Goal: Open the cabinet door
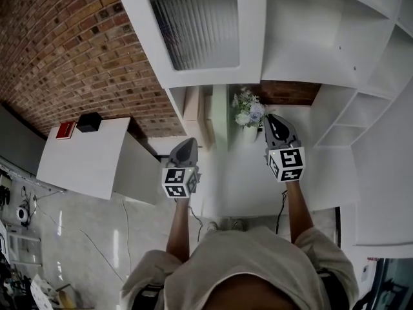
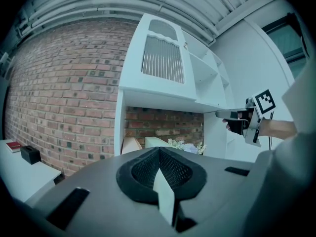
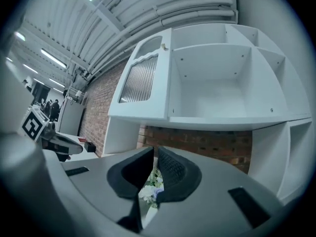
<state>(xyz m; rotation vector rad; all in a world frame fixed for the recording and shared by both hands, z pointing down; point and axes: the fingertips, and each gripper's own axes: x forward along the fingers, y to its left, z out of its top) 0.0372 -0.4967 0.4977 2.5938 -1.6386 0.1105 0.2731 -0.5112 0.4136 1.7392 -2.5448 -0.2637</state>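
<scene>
Up on the left, the cabinet door (image 1: pixel 253 37) already stands swung out; it looks a stiff, light white frame round a ribbed, breakable pane (image 1: pixel 197 24), best taken by its free edge. The fingers of the left gripper (image 1: pixel 189 142) are together and those of the right gripper (image 1: pixel 271 118) barely parted, both empty, above the white table (image 1: pixel 245 179) with flowers (image 1: pixel 248 112), brick wall (image 1: pixel 64 50) behind.

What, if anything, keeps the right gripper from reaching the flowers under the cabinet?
Probably nothing, so yes: the right gripper has the flowers just ahead of its tips, with only open air between them.
</scene>
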